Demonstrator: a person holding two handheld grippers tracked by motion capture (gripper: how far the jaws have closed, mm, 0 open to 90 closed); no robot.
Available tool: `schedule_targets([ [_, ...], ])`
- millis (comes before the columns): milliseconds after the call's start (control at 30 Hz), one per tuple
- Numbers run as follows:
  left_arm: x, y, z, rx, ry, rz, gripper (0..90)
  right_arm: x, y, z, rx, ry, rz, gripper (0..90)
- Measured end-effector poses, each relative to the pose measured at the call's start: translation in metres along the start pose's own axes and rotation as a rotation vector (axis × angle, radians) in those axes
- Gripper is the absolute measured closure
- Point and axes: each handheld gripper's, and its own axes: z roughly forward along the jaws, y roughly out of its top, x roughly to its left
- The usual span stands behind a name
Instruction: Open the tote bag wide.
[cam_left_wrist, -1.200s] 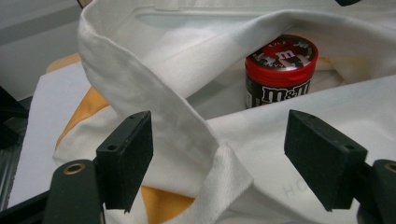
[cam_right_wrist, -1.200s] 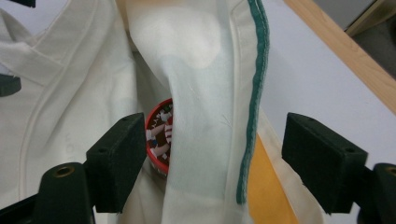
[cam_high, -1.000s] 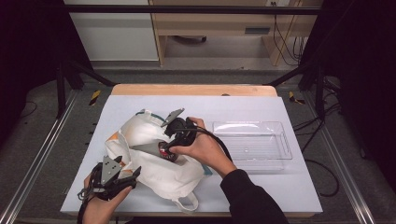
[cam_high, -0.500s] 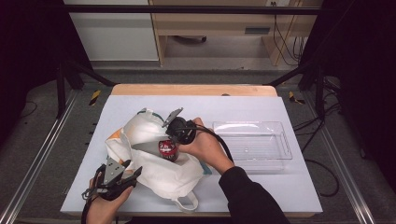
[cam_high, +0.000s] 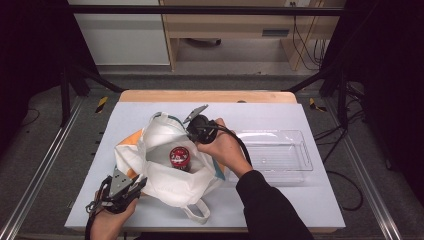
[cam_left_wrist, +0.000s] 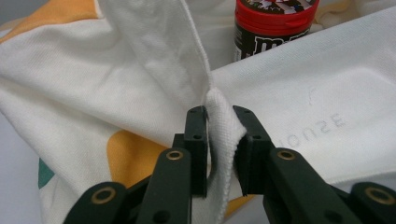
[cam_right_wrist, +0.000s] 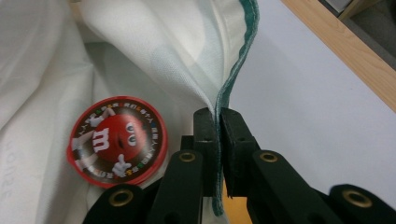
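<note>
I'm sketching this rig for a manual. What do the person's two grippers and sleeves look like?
Both the left gripper and the right gripper are black, with flat block-shaped jaws on linkage arms with brass-coloured rivets, a grey three-cornered plate on top and a trailing black cable. The right arm's long sleeve is dark.

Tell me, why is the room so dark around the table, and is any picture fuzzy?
High view: light falls on the table while the surroundings stay black. Left gripper view: the bag is sharp, the candy tub slightly soft. Right gripper view: the tub's lid is clear, the wooden edge blurred.
</note>
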Motion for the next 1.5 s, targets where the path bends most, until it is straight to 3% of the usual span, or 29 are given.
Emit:
schedule_targets([
  [333, 0.003, -0.001, -0.006, -0.003, -0.005, -0.003, 82.9, -0.024, 0.0, 0.001, 0.008, -0.023, 0.037, 86.3],
  [700, 0.005, -0.004, -0.007, 0.023, -0.006, 0.015, 83.8, -0.037, -0.008, 0.012, 0.054, -0.038, 0.059, 86.3],
  [1500, 0.005, -0.01, -0.003, 0.06, -0.002, 0.029, 83.8, -0.038, -0.021, 0.024, 0.114, -0.035, 0.063, 85.1],
])
